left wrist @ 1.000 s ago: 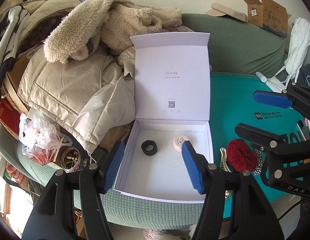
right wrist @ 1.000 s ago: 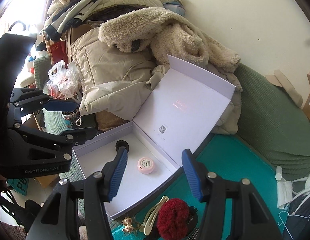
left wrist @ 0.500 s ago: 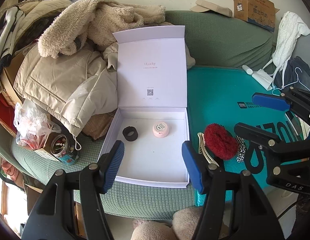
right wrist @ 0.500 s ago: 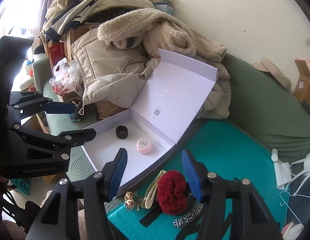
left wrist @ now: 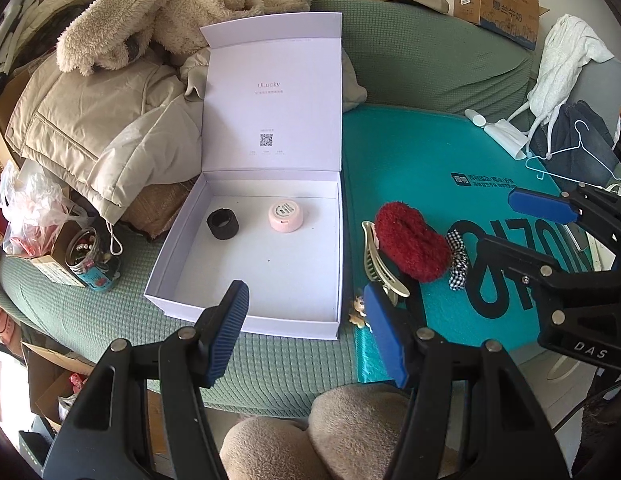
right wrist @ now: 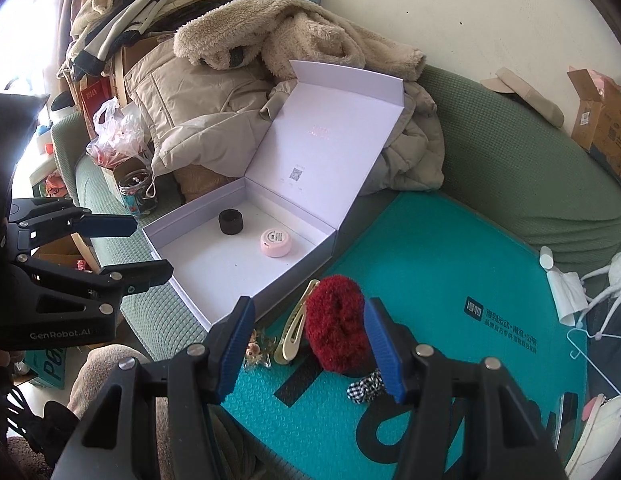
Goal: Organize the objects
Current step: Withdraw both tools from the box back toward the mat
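An open white box (left wrist: 178, 264) (right wrist: 198, 308) sits on the green sofa. It holds a black ring (left wrist: 222, 223) (right wrist: 231, 221) and a pink round case (left wrist: 286, 216) (right wrist: 275, 242). On the teal mat (left wrist: 422, 160) (right wrist: 450, 264) beside it lie a red fluffy scrunchie (left wrist: 412, 246) (right wrist: 337, 326), a cream hair clip (left wrist: 376, 260) (right wrist: 294, 330), a checkered scrunchie (left wrist: 456, 258) (right wrist: 364, 388) and a small charm (left wrist: 357, 312) (right wrist: 256, 350). My left gripper (left wrist: 304, 334) is open and empty above the box's front edge. My right gripper (right wrist: 308, 348) is open and empty, just before the red scrunchie.
Coats and a fleece (left wrist: 110, 92) (right wrist: 238, 72) are piled behind and left of the box. A jar (left wrist: 92, 262) and a plastic bag (left wrist: 28, 204) stand at the left. A cardboard box (left wrist: 494, 4), white garment and hanger (left wrist: 570, 152) lie at the right.
Both grippers have pulled back and shifted right, away from the box. The red scrunchie and clip now sit between the right gripper's fingers in its view. Both stay open.
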The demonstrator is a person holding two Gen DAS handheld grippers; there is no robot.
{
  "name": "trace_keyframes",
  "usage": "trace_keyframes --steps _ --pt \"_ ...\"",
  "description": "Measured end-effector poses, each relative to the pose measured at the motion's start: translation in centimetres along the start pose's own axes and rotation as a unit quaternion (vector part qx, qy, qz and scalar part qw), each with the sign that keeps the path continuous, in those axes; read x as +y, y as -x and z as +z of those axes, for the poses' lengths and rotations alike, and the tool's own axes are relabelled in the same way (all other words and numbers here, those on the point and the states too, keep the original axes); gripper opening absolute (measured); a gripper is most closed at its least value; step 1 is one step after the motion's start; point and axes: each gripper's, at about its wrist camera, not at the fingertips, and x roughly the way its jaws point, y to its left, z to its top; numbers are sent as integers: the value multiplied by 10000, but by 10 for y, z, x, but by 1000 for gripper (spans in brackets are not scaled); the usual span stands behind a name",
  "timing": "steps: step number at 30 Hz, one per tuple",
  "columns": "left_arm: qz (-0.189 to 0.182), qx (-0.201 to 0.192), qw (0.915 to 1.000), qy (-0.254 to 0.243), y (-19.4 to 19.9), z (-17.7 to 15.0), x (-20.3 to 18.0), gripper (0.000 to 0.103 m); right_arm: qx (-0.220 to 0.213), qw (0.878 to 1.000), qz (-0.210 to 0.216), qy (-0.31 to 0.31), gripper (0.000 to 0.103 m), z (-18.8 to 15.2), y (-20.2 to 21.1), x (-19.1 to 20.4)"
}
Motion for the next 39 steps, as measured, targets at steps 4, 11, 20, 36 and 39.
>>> trace_keyframes --steps 4,11,20,36,39 --pt "-134 13 9999 52 -3 -13 -3 58 5 9999 -56 -102 57 -13 0 -3" --pt "-448 148 9988 154 -21 -37 -13 58 136 9996 -27 -266 57 -36 -7 -7" --pt "-690 345 9969 162 -51 -57 -28 58 355 9982 48 -490 57 -65 -23 -16" --pt "-854 582 9943 250 -102 -72 -50 58 650 9937 94 -906 57 -100 -51 -39" --pt "-855 622 9941 254 -110 -72 -55 58 703 9927 99 -979 57 -106 -56 -44"
